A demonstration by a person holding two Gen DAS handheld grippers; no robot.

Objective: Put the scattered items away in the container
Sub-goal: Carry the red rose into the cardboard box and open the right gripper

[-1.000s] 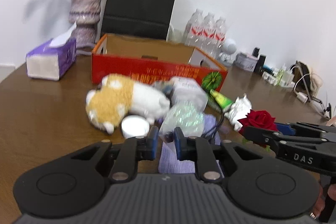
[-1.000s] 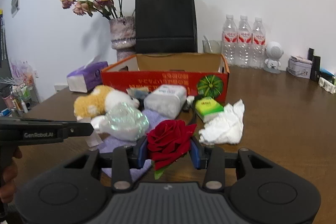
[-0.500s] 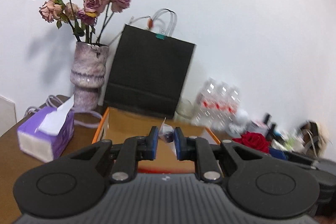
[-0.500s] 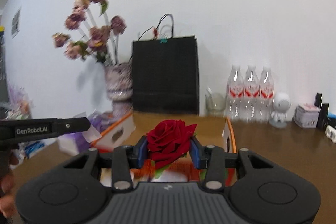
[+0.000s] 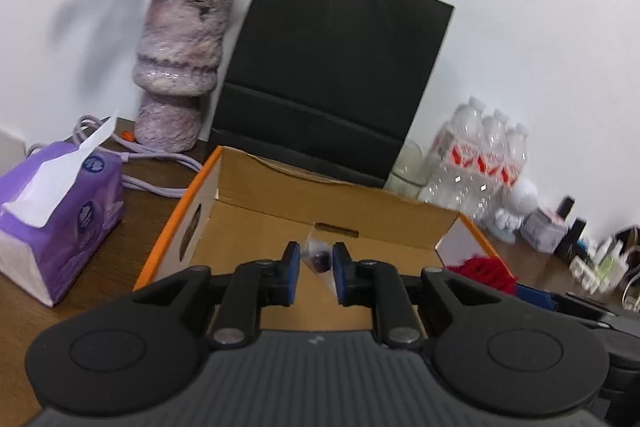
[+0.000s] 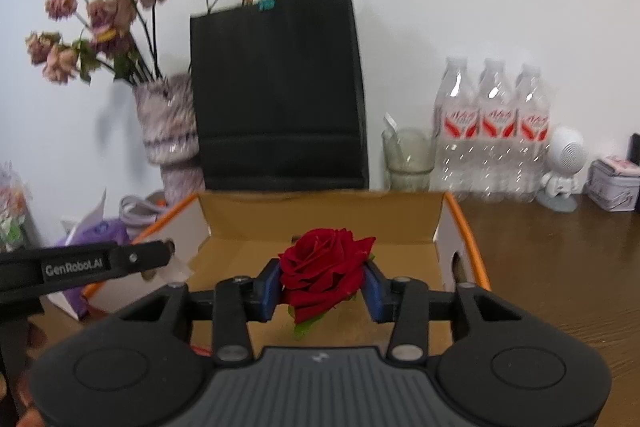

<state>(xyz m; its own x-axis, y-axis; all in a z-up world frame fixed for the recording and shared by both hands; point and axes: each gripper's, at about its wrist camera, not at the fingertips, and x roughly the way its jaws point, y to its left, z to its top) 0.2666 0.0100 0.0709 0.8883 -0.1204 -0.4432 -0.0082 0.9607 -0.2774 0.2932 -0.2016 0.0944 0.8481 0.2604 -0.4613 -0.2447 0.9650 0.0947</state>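
Both grippers hang over the open orange-rimmed brown cardboard box (image 5: pixel 320 223), so the step in hand is the drop. The left gripper (image 5: pixel 314 267) has its blue-padded jaws opening around a small clear plastic bag with a dark purple piece inside (image 5: pixel 316 261); the bag sits between the pads, and it looks as if the grip is already slackening. The right gripper (image 6: pixel 322 285) is also opening, with the red fabric rose (image 6: pixel 324 267) between its pads; whether the pads press it at this instant I cannot tell.

The next move, as I judge it, calls for both jaws to widen fully so each item falls onto the box floor, then a retreat toward six o'clock for more scattered things.

Counted: one box, one rose, one small bag. At twelve o'clock behind the box stands one black paper carrier bag (image 6: pixel 276 87); at ten o'clock one mottled purple ceramic vase (image 5: pixel 180 67); at nine o'clock one purple tissue pack (image 5: pixel 56 211); at two o'clock three clear water bottles (image 6: pixel 492 123).
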